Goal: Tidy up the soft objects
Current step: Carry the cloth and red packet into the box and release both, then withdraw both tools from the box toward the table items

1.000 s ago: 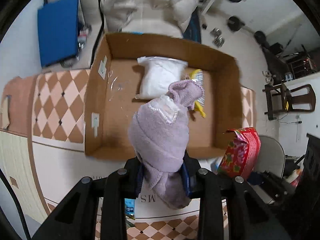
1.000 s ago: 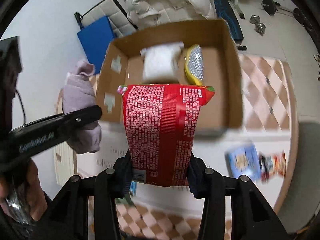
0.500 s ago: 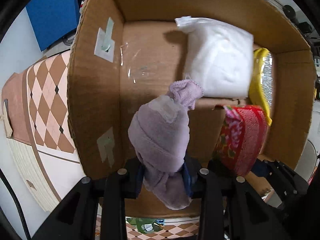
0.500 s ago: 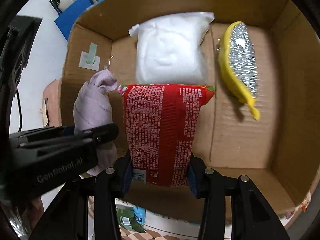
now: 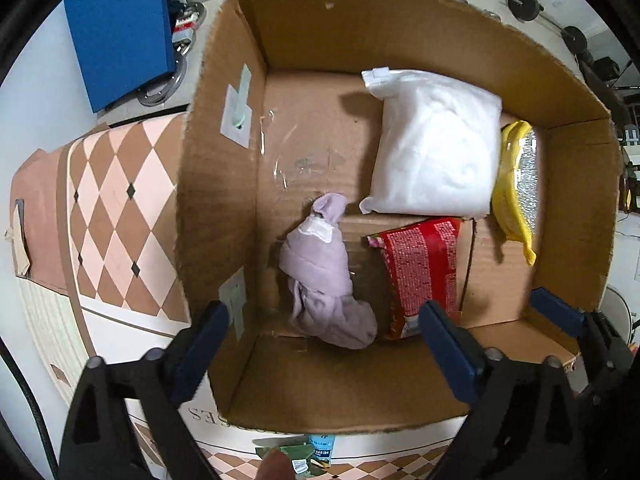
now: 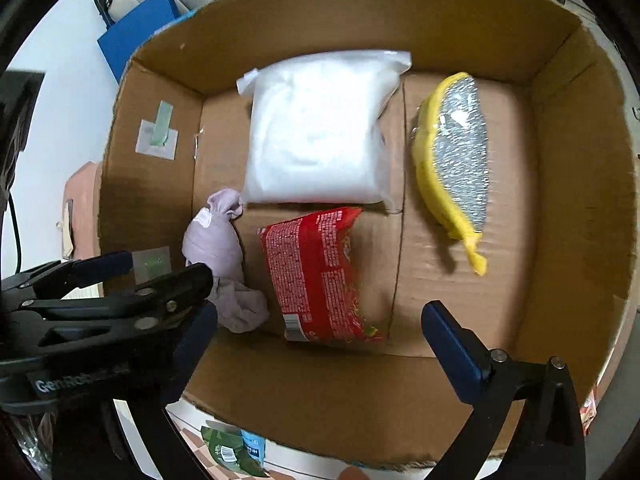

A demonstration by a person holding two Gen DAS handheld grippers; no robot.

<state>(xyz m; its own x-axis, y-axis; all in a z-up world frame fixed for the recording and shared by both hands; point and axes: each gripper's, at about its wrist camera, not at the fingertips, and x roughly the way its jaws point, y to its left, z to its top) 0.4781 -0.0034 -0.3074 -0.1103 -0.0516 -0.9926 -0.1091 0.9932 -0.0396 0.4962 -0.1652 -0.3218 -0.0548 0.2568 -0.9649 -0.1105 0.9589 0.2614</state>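
Observation:
A cardboard box (image 5: 218, 184) (image 6: 580, 184) holds four soft items. A lilac knitted bundle (image 5: 320, 272) (image 6: 218, 248) lies on the box floor at the near left. A red snack packet (image 5: 420, 272) (image 6: 316, 272) lies beside it to the right. A white plastic pouch (image 5: 436, 148) (image 6: 320, 132) and a yellow and silver bag (image 5: 516, 184) (image 6: 456, 152) lie further in. My left gripper (image 5: 324, 344) is open and empty above the bundle; it also shows in the right wrist view (image 6: 104, 280). My right gripper (image 6: 320, 344) is open and empty above the red packet.
The box stands on a table with a checked brown and pink cloth (image 5: 116, 216). A blue board (image 5: 120, 32) leans at the far left. Small green and blue packets (image 6: 236, 452) lie on the table just in front of the box. Dumbbells (image 5: 524, 2) lie on the floor beyond.
Both grippers moved over the box and opened. The lilac bundle and the red packet have dropped from the jaws onto the box floor.

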